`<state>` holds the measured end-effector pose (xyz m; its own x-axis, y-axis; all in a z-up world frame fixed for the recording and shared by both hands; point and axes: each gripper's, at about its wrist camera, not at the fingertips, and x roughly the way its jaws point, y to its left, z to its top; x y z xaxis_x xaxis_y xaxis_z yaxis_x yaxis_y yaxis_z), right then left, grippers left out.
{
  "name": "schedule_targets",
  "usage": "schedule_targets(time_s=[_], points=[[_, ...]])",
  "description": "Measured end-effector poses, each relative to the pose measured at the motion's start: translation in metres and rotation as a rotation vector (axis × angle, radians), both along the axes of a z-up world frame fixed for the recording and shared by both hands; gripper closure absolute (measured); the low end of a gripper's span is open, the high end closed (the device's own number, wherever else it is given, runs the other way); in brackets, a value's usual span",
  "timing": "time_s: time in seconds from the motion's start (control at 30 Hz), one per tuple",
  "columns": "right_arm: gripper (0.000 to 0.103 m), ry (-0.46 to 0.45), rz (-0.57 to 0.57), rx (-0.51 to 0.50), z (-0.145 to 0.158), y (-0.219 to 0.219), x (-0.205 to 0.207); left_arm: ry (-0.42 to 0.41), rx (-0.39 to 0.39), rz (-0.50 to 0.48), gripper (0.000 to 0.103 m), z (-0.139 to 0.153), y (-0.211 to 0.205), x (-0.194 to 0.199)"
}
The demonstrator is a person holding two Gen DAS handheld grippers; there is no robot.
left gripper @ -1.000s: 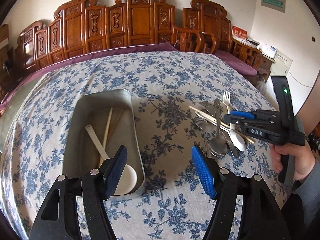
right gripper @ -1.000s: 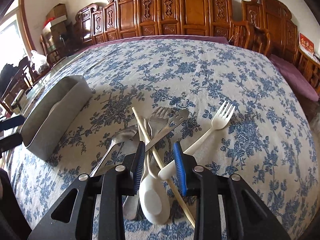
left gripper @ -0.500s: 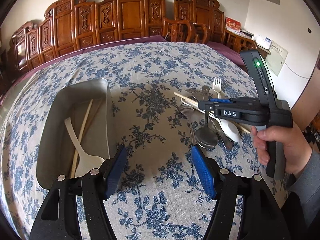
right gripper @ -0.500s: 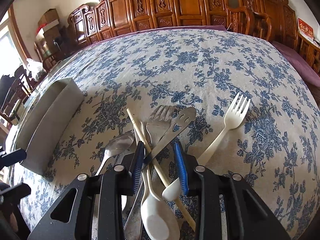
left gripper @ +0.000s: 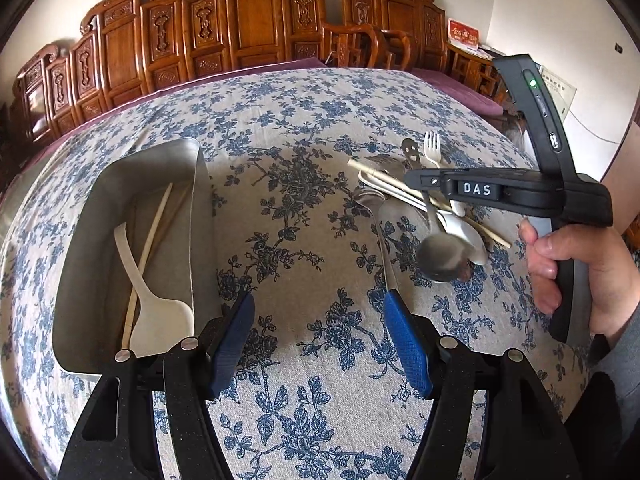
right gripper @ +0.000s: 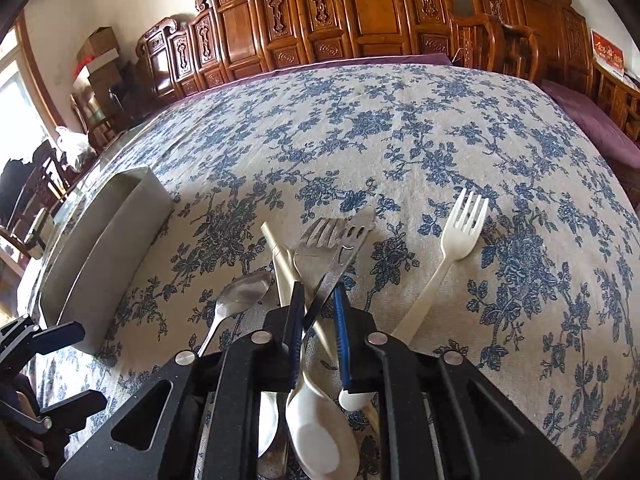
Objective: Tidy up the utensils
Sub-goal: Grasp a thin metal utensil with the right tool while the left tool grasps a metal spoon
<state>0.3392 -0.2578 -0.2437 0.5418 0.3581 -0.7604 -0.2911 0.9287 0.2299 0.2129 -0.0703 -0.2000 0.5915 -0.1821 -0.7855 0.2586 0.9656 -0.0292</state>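
My right gripper (right gripper: 319, 300) hovers low over a pile of cutlery on the floral cloth, jaws closing. Its blue pads pinch the handle of a flat metal utensil with a smiley cut-out (right gripper: 352, 240). Around it lie a metal fork (right gripper: 320, 236), a metal spoon (right gripper: 244, 288), a pale chopstick (right gripper: 276, 256), a white plastic fork (right gripper: 460, 232) and a white spoon (right gripper: 320, 432). My left gripper (left gripper: 318, 304) stands open over bare cloth between the metal tray (left gripper: 196, 220) and the pile, holding nothing. The tray holds a white spoon (left gripper: 160, 320) and chopsticks (left gripper: 154, 232).
A person's hand (left gripper: 576, 276) holds the right gripper (left gripper: 412, 180) at the right. The tray (right gripper: 108, 240) sits left of the pile. Carved wooden chairs (left gripper: 256, 20) line the table's far side, and the cloth beyond the pile is bare.
The right jaws have narrowed onto the smiley utensil's handle. My left gripper has sunk and drifted right, from over the tray's corner to the cloth beside it.
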Motion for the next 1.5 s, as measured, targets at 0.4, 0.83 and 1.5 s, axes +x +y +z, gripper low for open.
schedule_targets(time_s=[0.4,0.83,1.5], points=[[0.101,-0.037,0.016,0.071,0.027,-0.008,-0.005,0.011,0.000,-0.016,0.039,-0.002,-0.005,0.006],[0.101,-0.076,-0.028,0.115,0.047,-0.038,-0.008,0.067,-0.038,-0.054,0.054,-0.012,-0.036,0.039],[0.101,-0.057,-0.024,0.083,0.039,-0.036,-0.007,0.103,-0.040,-0.074,0.098,-0.031,-0.055,0.066]])
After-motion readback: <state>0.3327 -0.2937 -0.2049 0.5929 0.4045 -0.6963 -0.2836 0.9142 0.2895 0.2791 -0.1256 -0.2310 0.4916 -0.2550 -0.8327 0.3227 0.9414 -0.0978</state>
